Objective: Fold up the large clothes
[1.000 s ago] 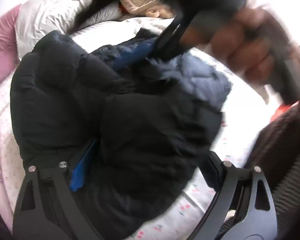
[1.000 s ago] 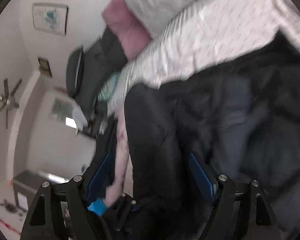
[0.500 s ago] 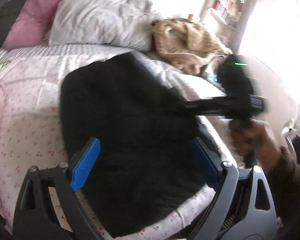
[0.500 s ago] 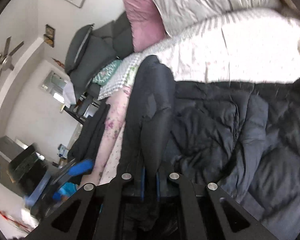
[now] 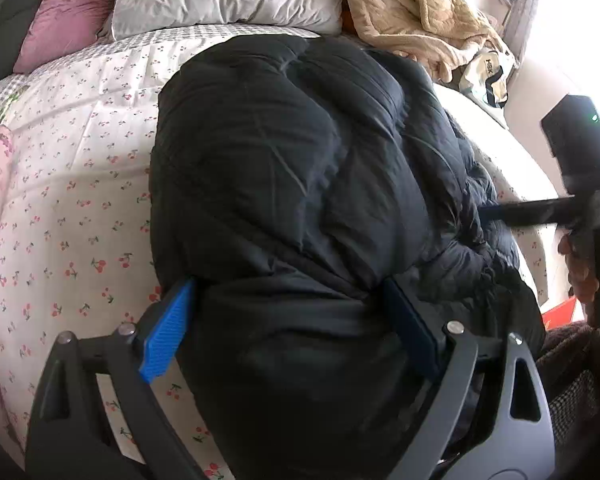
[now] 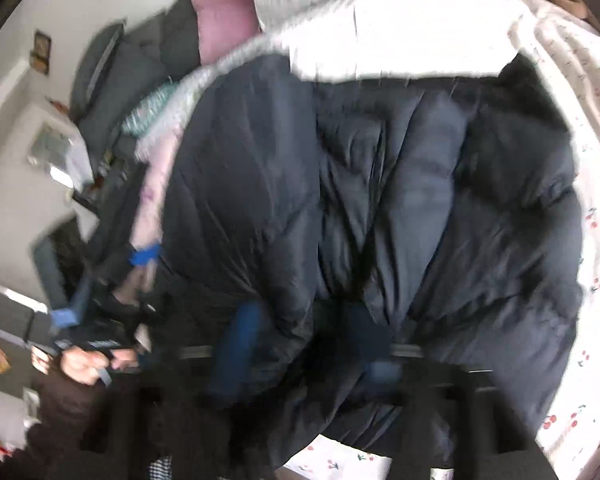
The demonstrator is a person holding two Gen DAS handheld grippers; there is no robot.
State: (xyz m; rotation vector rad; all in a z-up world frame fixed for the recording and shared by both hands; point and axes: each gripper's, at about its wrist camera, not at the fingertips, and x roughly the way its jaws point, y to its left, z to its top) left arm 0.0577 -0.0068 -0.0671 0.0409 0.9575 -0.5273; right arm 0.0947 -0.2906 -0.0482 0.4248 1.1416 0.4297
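Cherry-print bedspread (image 5: 80,184) bears the black puffer coat (image 5: 284,184), bulging between the wide-spread left claw (image 5: 292,332); right claw's (image 6: 308,344) opening too blurred to judge

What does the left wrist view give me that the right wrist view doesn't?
Left wrist only: a beige robe heaped at the head of the bed, and the right gripper reaching into the jacket's far side. Right wrist only: a framed picture on the wall, and the left gripper seen from the side, blurred. Both: the black puffer jacket on the cherry-print bedspread.

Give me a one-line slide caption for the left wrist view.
Open left gripper straddles a black puffer jacket on a cherry-print bedspread, right gripper reaching into its far side.
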